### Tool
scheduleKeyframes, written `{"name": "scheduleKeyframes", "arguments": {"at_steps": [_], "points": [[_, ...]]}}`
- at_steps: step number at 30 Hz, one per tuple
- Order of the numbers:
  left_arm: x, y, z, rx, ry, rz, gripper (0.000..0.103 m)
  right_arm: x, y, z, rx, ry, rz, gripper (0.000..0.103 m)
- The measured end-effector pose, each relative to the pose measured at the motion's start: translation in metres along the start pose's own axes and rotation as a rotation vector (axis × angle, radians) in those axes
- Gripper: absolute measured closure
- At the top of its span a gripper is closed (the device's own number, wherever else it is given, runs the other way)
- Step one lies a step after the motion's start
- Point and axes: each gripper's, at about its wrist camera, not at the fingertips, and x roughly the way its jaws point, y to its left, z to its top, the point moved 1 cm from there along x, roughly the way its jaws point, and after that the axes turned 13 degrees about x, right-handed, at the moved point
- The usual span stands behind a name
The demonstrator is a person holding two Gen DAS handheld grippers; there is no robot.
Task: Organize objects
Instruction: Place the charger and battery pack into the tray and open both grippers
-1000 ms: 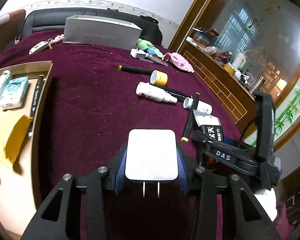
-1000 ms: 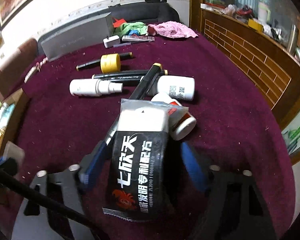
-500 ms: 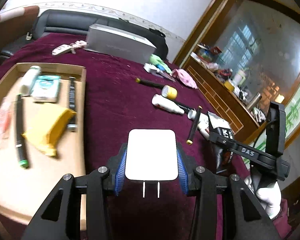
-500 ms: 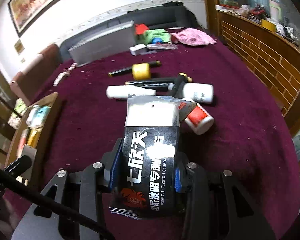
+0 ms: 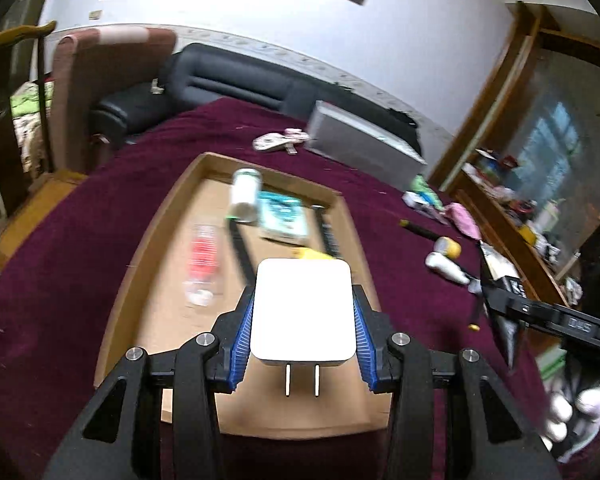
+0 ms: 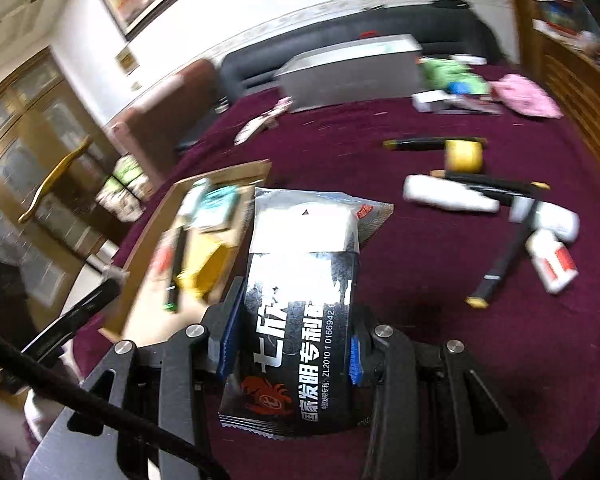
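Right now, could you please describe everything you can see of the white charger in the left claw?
The white charger is a smooth, glossy, plastic-looking block with rounded corners. Two flat metal prongs stick out of its near edge, toward the camera. The left claw is shut on its two sides with ribbed blue pads, holding it flat above the cardboard tray. Nothing else touches it.

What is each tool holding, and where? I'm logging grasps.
Left tool: white charger, by its side faces. Right tool: black packet, by its side edges.
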Motion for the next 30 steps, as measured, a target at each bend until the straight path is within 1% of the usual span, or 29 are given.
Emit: {"name": "scheduleKeyframes", "arguments": {"at_steps": [5,8,12,16,18,24,30], "points": [[0.015,0.026,0.001,-0.001,0.031,0.064,0.064,0.036,0.04,-0.008,-0.045,0.096,0.057,0.063],[0.023,0.04,0.001,-0.007,0.05,0.079,0.064,0.059,0.062,-0.018,-0.073,0.161,0.089,0.063],[0.033,0.051,0.003,0.002,0.082,0.084,0.064,0.089,0.091,-0.029,-0.133,0.221,0.096,0.063],[0.047,0.053,0.005,0.02,0.118,0.083,0.064,0.113,0.105,-0.037,-0.162,0.267,0.091,0.063],[0.048,0.053,0.006,0.026,0.132,0.08,0.064,0.124,0.108,-0.041,-0.173,0.289,0.079,0.063],[0.055,0.057,0.008,0.025,0.14,0.07,0.064,0.15,0.108,-0.048,-0.184,0.321,0.035,0.063],[0.06,0.059,0.014,0.02,0.132,0.064,0.064,0.158,0.113,-0.046,-0.216,0.292,-0.006,0.063]]}}
